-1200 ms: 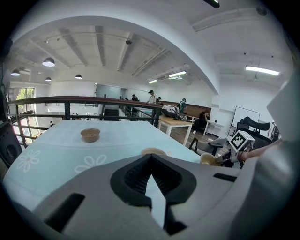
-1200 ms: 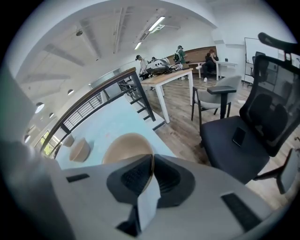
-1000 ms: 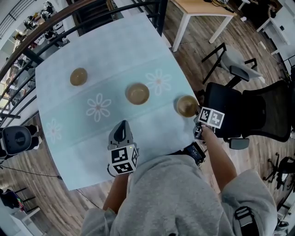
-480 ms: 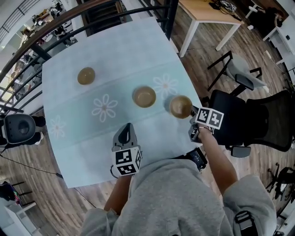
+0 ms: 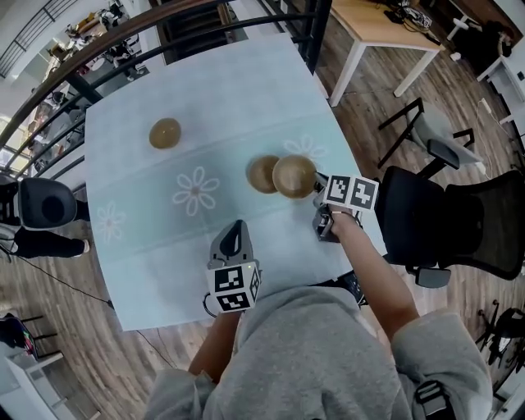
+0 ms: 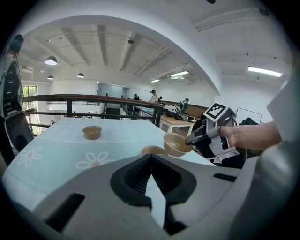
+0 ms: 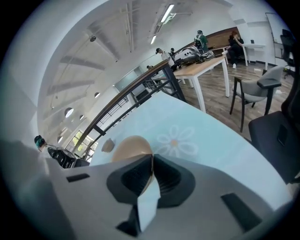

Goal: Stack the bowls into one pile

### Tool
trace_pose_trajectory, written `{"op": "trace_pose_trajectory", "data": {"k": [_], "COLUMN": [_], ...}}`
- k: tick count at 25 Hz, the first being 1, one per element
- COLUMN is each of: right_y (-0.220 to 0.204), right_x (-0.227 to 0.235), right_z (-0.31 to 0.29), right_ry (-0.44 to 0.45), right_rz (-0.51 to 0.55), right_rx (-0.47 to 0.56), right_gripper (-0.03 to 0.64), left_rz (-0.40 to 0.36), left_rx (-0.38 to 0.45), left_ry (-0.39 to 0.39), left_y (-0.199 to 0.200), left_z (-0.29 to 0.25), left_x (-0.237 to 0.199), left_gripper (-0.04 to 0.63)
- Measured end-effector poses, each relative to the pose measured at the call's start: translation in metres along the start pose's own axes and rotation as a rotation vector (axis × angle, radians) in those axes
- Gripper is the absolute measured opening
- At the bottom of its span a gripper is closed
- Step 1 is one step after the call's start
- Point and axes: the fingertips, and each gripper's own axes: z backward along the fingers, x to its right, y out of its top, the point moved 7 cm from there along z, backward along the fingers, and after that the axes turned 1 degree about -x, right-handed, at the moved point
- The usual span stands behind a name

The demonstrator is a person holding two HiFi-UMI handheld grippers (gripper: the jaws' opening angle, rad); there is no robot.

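Note:
Three brown bowls are in view on a light blue cloth-covered table (image 5: 205, 90). My right gripper (image 5: 316, 187) is shut on the rim of one bowl (image 5: 294, 175) and holds it in the air, tilted. This held bowl overlaps the right edge of the middle bowl (image 5: 261, 174) on the table. The third bowl (image 5: 165, 133) stands alone at the far left. In the left gripper view the held bowl (image 6: 176, 144) hangs just right of the middle bowl (image 6: 153, 150). My left gripper (image 5: 237, 227) rests shut and empty over the near part of the table.
A black office chair (image 5: 459, 221) stands right of the table, and a wooden desk (image 5: 385, 25) stands beyond it. A dark railing (image 5: 123, 57) runs along the table's far side. Another black chair (image 5: 41, 205) is at the left. Daisy prints mark the cloth.
My right gripper has carried its bowl left and upward from the table's right edge to beside the middle bowl. The left gripper has kept still.

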Motion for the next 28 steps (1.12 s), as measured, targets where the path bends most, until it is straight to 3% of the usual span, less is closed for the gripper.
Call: {"op": "trace_pose_trajectory", "data": {"k": [8,28], "right_y": [-0.006,-0.025], "right_x": [-0.02,-0.029], "right_z": [-0.042,-0.078], "right_ry": [0.013,-0.055], "right_rz": [-0.083,-0.06], "right_rx": [-0.014,-0.074], "right_gripper": [0.035,0.037], "left_rz": [0.016,0.061], "left_rx": [-0.002,-0.012], "left_ry": [0.024,0.059], "left_y": [-0.002,-0.004], "left_z": [0.001,0.003], "left_x": [-0.012,-0.039], "left_gripper": [0.017,0.017]}}
